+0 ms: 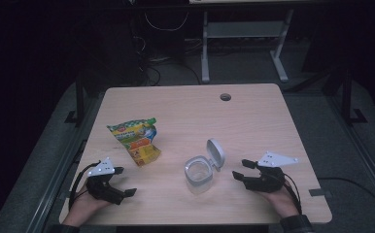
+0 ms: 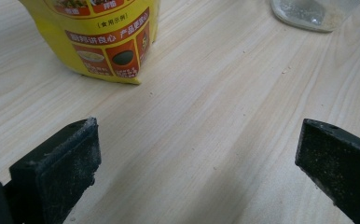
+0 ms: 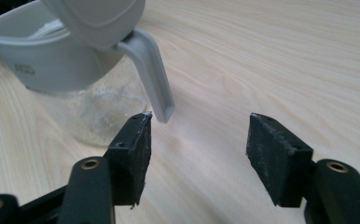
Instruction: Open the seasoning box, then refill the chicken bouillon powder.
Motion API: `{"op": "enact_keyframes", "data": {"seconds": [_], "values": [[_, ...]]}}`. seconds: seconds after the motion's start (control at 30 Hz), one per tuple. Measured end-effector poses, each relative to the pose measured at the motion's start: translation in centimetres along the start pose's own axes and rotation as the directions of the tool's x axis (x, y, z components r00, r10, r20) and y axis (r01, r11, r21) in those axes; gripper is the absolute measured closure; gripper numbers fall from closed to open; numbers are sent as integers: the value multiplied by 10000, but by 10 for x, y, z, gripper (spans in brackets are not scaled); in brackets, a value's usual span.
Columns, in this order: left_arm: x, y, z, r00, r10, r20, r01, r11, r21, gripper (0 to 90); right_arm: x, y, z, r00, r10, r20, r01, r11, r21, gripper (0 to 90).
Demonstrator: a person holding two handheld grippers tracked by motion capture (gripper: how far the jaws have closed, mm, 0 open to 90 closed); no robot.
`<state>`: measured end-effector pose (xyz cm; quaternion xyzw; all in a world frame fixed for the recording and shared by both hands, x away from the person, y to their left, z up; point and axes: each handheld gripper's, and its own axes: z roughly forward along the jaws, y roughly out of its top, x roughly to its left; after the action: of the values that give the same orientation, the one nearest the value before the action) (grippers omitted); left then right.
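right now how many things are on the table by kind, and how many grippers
snack bag: 1
clear jar with its lid flipped open: 1
hand-held gripper: 2, left and right, both open and holding nothing
total: 4

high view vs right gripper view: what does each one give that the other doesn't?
High view alone: the yellow snack bag left of the jar, the left tongs near the table's front edge, the person's hands, the floor and desk legs behind.
Right gripper view alone: close detail of the grey clasp hanging down by one black pad, with nothing between the open jaws.
Both: the clear jar with its lid flipped open, the right tongs, the wooden table.
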<state>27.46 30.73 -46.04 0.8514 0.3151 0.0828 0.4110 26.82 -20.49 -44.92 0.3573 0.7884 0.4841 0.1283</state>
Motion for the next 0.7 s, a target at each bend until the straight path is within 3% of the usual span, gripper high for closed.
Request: {"op": "enact_keyframes", "data": {"seconds": [0.2, 0.7], "values": [[1, 3, 0, 10000, 66, 3, -66, 10000, 25, 0, 2, -11, -6, 9997, 50, 218, -51, 10000, 40, 356], [9, 13, -14, 9997, -89, -209, 78, 9987, -511, 0, 0, -12, -4, 9996, 15, 273, -15, 10000, -12, 353]]}}
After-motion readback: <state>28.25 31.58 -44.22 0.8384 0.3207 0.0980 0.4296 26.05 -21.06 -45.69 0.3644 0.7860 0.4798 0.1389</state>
